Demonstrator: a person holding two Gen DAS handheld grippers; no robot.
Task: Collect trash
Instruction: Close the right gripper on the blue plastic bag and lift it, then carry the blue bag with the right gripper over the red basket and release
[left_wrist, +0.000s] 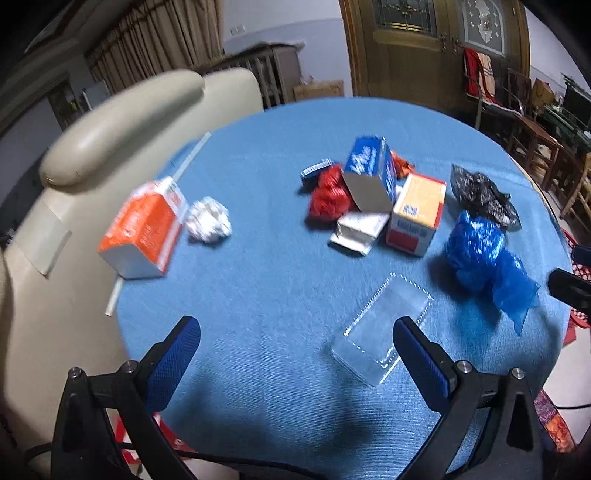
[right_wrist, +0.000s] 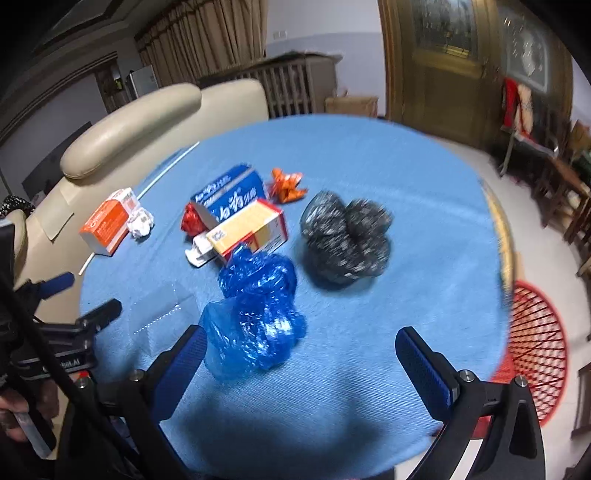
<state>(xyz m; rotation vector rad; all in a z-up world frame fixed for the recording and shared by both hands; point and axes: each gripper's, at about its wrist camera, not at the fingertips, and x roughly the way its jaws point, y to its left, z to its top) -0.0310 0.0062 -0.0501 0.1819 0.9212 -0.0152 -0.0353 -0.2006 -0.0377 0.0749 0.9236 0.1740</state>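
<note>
Trash lies on a round blue table (left_wrist: 258, 280). My left gripper (left_wrist: 295, 350) is open and empty above the near edge, its right finger beside a clear plastic tray (left_wrist: 380, 332). Farther off lie an orange carton (left_wrist: 142, 230), a foil ball (left_wrist: 208, 220), a blue carton (left_wrist: 369, 173), a yellow box (left_wrist: 417, 214), red wrap (left_wrist: 327, 194), a black bag (left_wrist: 484, 194) and a blue bag (left_wrist: 480, 258). My right gripper (right_wrist: 301, 363) is open and empty, its left finger close to the blue bag (right_wrist: 255, 310). The black bag (right_wrist: 345, 238) lies beyond.
A cream sofa (left_wrist: 122, 122) borders the table's left and far side. A red mesh basket (right_wrist: 535, 350) stands on the floor to the table's right. Wooden chairs (left_wrist: 535, 140) and a wooden door (left_wrist: 406, 48) stand behind. The left gripper shows at the right wrist view's left edge (right_wrist: 85, 295).
</note>
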